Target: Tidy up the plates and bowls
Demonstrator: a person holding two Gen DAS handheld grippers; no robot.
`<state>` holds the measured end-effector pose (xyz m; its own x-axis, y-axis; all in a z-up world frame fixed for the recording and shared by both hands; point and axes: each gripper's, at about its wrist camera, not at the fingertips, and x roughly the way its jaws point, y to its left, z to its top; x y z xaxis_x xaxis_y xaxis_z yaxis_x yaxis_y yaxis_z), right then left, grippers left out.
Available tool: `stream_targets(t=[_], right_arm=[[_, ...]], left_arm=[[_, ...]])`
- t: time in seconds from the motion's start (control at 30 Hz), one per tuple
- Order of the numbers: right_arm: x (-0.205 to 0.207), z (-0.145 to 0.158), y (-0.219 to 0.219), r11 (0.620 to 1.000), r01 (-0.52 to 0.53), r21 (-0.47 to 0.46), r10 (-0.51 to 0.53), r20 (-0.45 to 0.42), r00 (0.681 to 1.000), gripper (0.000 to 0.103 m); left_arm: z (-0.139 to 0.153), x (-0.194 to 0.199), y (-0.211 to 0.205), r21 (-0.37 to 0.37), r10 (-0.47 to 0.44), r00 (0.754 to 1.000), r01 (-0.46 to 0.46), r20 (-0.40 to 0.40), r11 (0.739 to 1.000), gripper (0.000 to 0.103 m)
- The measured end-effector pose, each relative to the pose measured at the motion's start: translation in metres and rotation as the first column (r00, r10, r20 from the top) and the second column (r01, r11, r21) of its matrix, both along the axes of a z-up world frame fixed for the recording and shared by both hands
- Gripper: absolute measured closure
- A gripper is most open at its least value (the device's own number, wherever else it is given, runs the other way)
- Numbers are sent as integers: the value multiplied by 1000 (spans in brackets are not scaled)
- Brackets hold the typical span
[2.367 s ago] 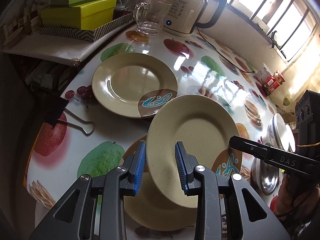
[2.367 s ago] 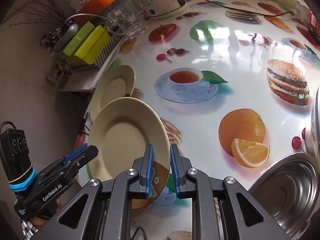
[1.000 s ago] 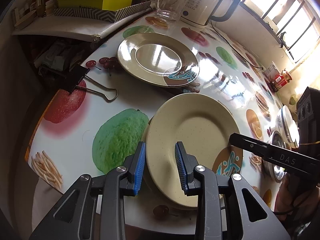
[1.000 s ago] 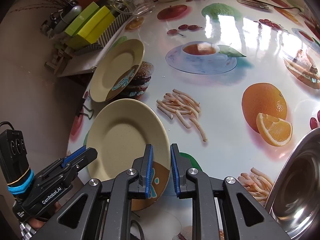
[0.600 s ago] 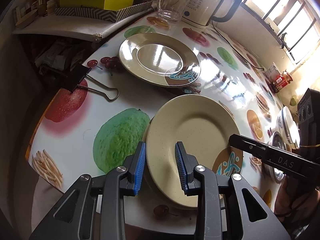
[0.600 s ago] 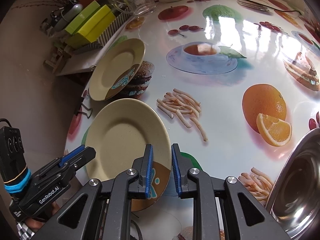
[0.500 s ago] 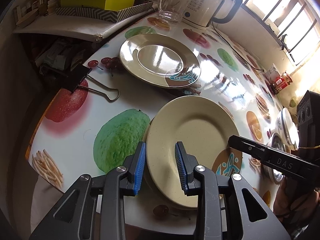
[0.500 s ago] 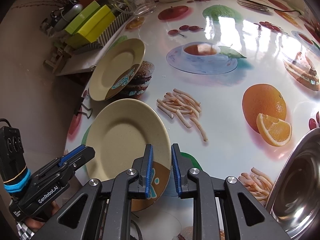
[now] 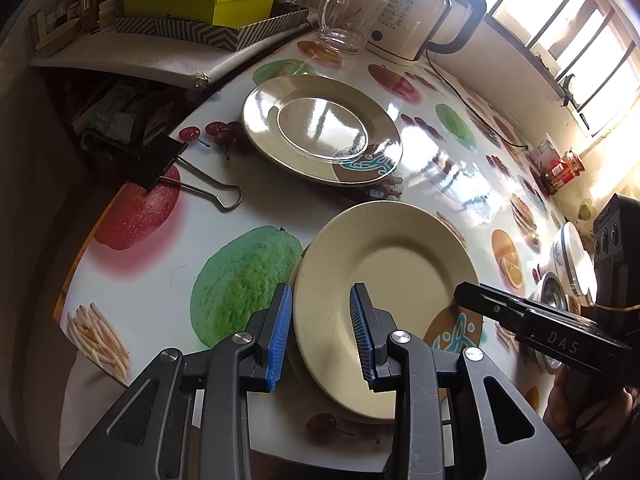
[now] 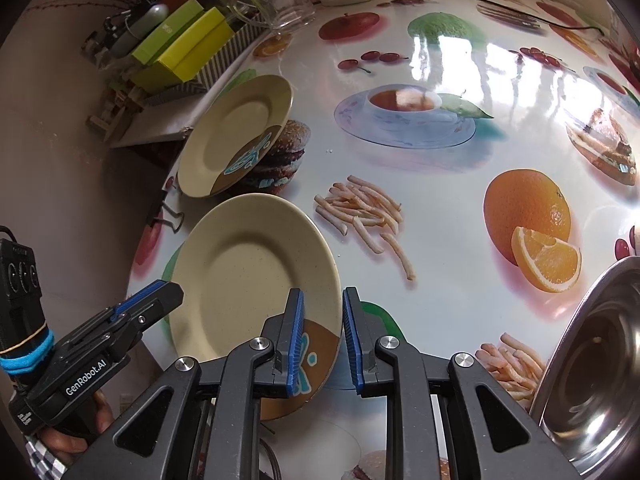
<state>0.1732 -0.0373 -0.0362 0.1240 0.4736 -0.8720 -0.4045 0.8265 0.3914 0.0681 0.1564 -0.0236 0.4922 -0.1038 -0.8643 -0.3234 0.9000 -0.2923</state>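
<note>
Black claws with blue ribbed pads; silver screws; checkered sleeve.

My blue ribbed pads flank a matt speckled plate on the glossy printed tablecloth, beside a polished steel bowl.

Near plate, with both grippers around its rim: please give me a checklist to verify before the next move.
1. Near plate rests on the lower plate: ok, a second rim shows beneath it.
2. Left gripper has the rim between its pads: ok. Whether the pads press: cannot tell.
3. Right gripper has the rim between its pads: ok. Whether the pads press: cannot tell.
4. Stack lies fully on the table: cannot tell; it sits near the edge and the grippers hide its near side.
5. Far plate is free to take: ok, nothing lies on it.
6. Binder clip is apart from both plates: ok.
</note>
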Motion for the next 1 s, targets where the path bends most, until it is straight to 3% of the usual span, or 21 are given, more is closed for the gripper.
stream_targets(t=[0.27,1.0], right_arm=[[-4,6,6,999,-18,-47,21,58,998,70],[-5,23,14,997,-26,-76,35,112,993,66]], left_arm=[[0,-2,5,-7,10,1000,-10,3,1000,72],[3,-1,9,-35,0,1000,0,19,999,72]])
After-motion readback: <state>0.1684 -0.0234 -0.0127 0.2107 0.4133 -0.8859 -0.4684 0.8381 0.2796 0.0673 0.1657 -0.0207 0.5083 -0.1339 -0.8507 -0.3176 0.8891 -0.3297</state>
